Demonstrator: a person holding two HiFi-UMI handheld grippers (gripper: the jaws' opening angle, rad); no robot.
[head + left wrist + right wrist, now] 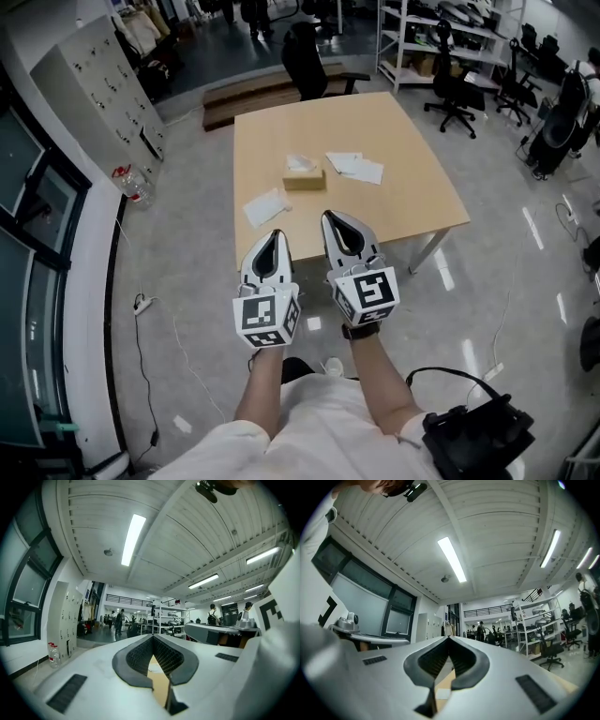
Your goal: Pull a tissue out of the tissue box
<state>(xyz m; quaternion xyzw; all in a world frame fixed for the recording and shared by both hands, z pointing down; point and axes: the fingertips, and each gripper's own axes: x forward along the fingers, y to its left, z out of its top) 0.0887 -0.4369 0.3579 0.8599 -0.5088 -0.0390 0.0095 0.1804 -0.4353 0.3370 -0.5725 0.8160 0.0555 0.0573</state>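
While both grippers hang side by side at the near edge of the wooden bench (pixel 412 202), they cover part of that edge in the head view. A black office chair (pixel 307 58) stands at the far side, its base hidden behind the bench top. The left gripper (pixel 277 233) has its jaws together, tips meeting with nothing between them. The right gripper (pixel 329 217) is the same, jaws closed and empty. In each gripper view the white body blocks almost everything on the bench. Only a sliver of wood shows through the gap below the tips, and a pale patch there in the right gripper view is too small to name. The tissue box (pixel 304 176) sits near the bench's middle, well apart from both grippers, with a tissue (pixel 301 163) standing out of its top. One loose tissue (pixel 265 206) lies near its left, and overlapping loose sheets (pixel 356 167) lie to its right.
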